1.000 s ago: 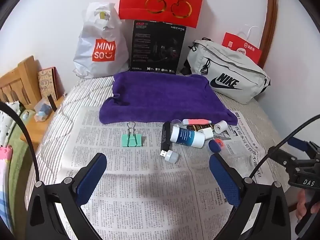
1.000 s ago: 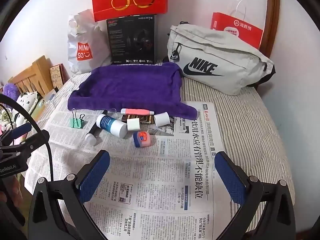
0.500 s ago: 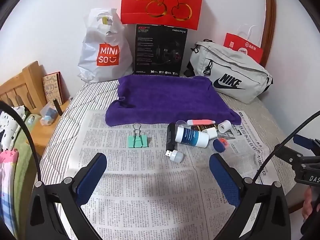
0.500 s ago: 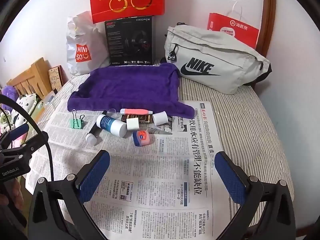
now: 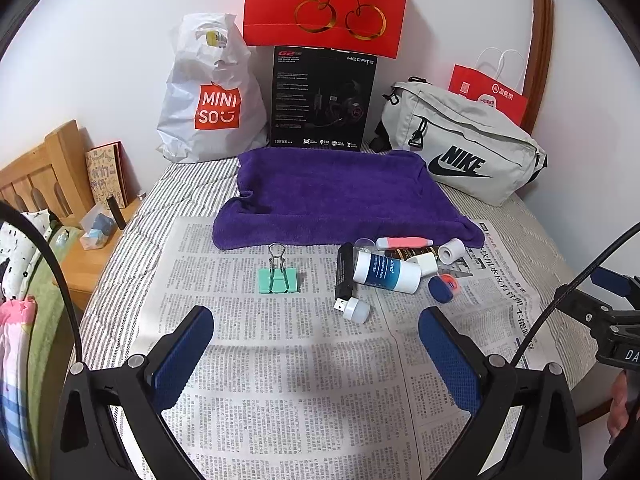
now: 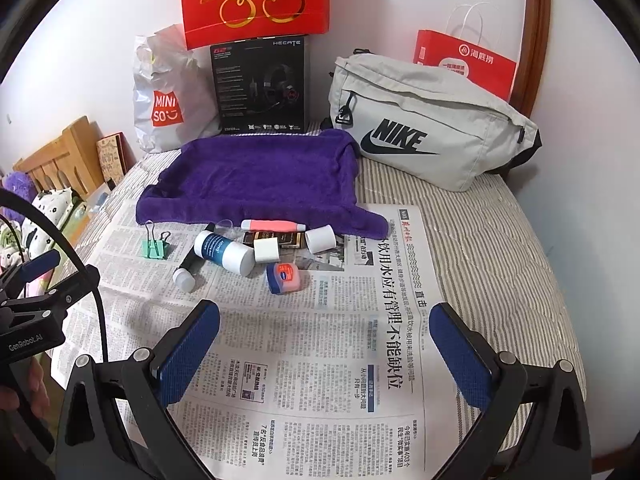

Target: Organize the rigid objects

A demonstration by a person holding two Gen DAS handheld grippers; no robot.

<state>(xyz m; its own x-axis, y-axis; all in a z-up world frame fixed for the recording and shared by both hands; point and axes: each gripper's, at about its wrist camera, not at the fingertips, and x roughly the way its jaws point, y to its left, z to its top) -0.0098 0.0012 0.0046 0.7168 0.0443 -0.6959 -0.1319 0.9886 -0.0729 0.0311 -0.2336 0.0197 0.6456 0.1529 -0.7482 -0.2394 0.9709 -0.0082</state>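
Small objects lie on a newspaper (image 5: 288, 360) in front of a purple towel (image 5: 340, 196): a green binder clip (image 5: 279, 280), a black USB stick with white cap (image 5: 347, 284), a white and blue bottle (image 5: 386, 272), a pink and white tube (image 5: 404, 243), a small white roll (image 5: 450, 250) and a blue and pink tin (image 5: 442, 287). My left gripper (image 5: 316, 354) is open and empty, short of the clip. My right gripper (image 6: 324, 350) is open and empty, short of the tin (image 6: 283, 277) and the bottle (image 6: 224, 253). The towel (image 6: 256, 178) holds nothing.
Against the wall stand a white Miniso bag (image 5: 208, 108), a black headset box (image 5: 322, 100), a red gift bag (image 5: 326, 0) and a grey Nike bag (image 5: 460, 152). A wooden bedside shelf (image 5: 60, 184) is at the left. The bed edge is at the right.
Both grippers have pulled back and risen slightly, so the objects look a little farther away. Nothing on the newspaper has moved.
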